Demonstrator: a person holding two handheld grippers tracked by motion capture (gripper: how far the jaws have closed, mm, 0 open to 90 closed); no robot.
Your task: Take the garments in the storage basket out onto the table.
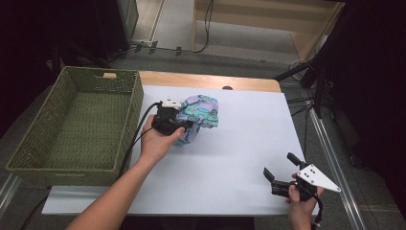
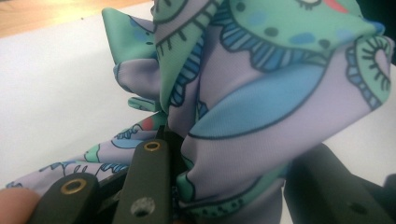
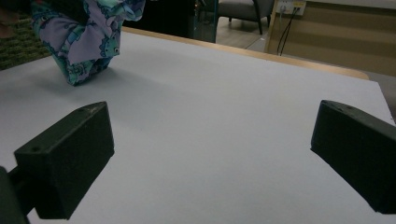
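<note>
A bunched cloth (image 1: 203,112) printed in lilac, mint and blue sits at the back middle of the white table cover (image 1: 239,158). My left gripper (image 1: 184,125) is at its left side, and a bare hand holds the gripper. In the left gripper view the cloth (image 2: 261,93) is gathered between the two black jaws, so my left gripper (image 2: 236,154) is shut on a thick fold. My right gripper (image 1: 279,165) rests near the front right corner, open with nothing between its fingers. In the right gripper view the cloth (image 3: 84,42) hangs far off with its lower end on the table, well beyond my right gripper (image 3: 210,154).
A green woven basket (image 1: 135,110) stands at the table's left, right beside the left hand. A strip of wooden tabletop (image 1: 201,79) shows behind the white cover. Dark stands and cables line the right side.
</note>
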